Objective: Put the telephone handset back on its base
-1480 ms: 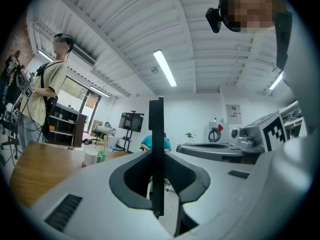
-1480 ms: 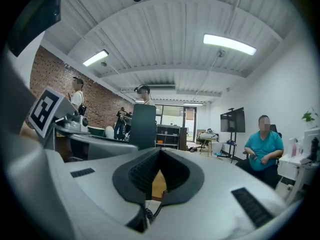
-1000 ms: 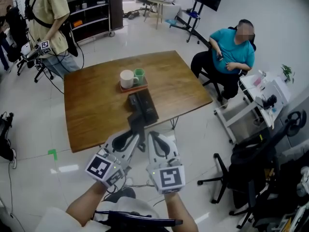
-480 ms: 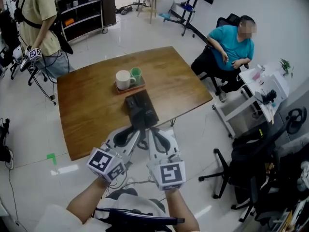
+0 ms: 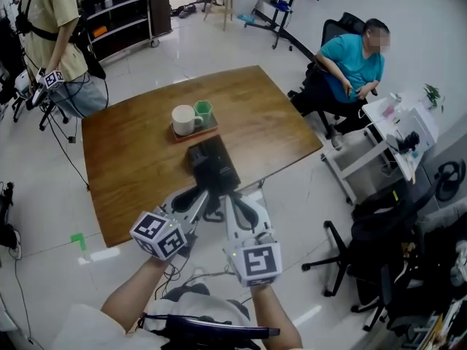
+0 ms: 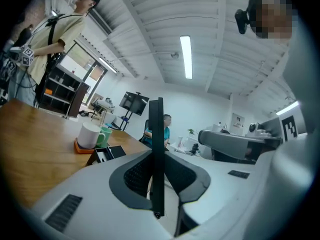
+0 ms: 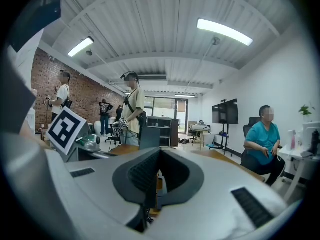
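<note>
Since neither gripper has anything in it, the step in hand looks like the reach toward the phone (image 5: 212, 163), so the task is prob. at its very start. The phone is a black block mid-table (image 5: 131, 159), just beyond the tips of both tools and nearer than the tray (image 5: 195, 131) w/ a white mug (image 5: 183, 119) and green cup (image 5: 204, 112). From the head view I can't split handset from base, nor tell if it's seated or lying loose, so sort that out first, e.g. from the left gripper view, where the phone shows low and to the left of the jaws. To do it well: open one tool wide before it gets close, come down across the handset's narrow middle, not an end, so it won't swing. Keep the other tool ready to pin the base, since a light base will likely skid on smooth wood. Lift only enough to clear, line earpiece and mouthpiece up w/ the cradle, lower flat, then let go. Watch the mug and cup just behind, and any cord; none is visible to me. Tools now: left gripper (image 5: 207, 198) has its jaws pressed together, pads meeting in one thin dark line, nothing between. Right gripper (image 5: 229, 200) is the same, jaws closed on nothing. Both hang over the near table edge, tips side by side and pointing at the phone, neither touching it as far as I can judge.
</note>
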`<state>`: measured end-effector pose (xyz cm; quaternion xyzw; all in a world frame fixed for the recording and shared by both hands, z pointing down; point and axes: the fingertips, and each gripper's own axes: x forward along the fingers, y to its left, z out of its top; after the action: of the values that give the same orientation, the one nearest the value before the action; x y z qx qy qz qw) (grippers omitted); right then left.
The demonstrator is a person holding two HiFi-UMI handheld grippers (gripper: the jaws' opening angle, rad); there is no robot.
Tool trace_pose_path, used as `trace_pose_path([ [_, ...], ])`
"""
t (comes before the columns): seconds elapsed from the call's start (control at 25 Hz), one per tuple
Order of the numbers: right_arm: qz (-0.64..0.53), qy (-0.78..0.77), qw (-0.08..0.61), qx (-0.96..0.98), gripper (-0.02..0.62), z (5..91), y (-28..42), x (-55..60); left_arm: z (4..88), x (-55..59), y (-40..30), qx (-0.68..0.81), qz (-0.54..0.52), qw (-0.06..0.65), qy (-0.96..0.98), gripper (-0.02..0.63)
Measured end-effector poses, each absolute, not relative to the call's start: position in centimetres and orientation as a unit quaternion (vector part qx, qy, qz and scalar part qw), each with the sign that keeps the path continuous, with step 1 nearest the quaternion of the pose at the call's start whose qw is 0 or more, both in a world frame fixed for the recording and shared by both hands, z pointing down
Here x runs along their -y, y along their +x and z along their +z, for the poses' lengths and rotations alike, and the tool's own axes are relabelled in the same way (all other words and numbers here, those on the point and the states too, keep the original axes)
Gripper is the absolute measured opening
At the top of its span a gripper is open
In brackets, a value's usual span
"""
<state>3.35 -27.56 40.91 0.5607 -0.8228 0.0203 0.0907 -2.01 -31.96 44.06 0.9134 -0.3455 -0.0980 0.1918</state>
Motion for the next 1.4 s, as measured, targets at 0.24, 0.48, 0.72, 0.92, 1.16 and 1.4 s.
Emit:
trace_pose_path([
  [0.24, 0.031, 0.564, 0.083, 0.821, 0.005, 41.1, 3.5, 28.1, 46.7, 34.9, -2.3, 0.352, -0.102, 0.237, 0.9, 0.063],
  [0.48, 0.036, 0.555, 0.098, 0.825, 0.005, 42.5, 3.5, 28.7, 50.2, 37.8, -2.2, 0.357, -0.091, 0.277, 0.887, 0.063],
  [0.72, 0.054, 0.559, 0.097, 0.822, 0.005, 43.3, 3.8, 28.9, 54.2, 40.4, -2.2, 0.363, -0.102, 0.347, 0.859, 0.063],
  [0.92, 0.054, 0.559, 0.107, 0.821, 0.005, 43.9, 4.2, 29.6, 56.3, 41.8, -1.8, 0.357, -0.107, 0.383, 0.845, 0.063],
  [1.16, 0.064, 0.558, 0.107, 0.821, 0.005, 44.5, 4.0, 30.4, 58.2, 43.2, -1.9, 0.348, -0.127, 0.426, 0.825, 0.063],
  [1.4, 0.067, 0.552, 0.119, 0.823, 0.005, 45.1, 3.7, 30.8, 58.5, 44.5, -1.9, 0.328, -0.14, 0.46, 0.813, 0.063],
])
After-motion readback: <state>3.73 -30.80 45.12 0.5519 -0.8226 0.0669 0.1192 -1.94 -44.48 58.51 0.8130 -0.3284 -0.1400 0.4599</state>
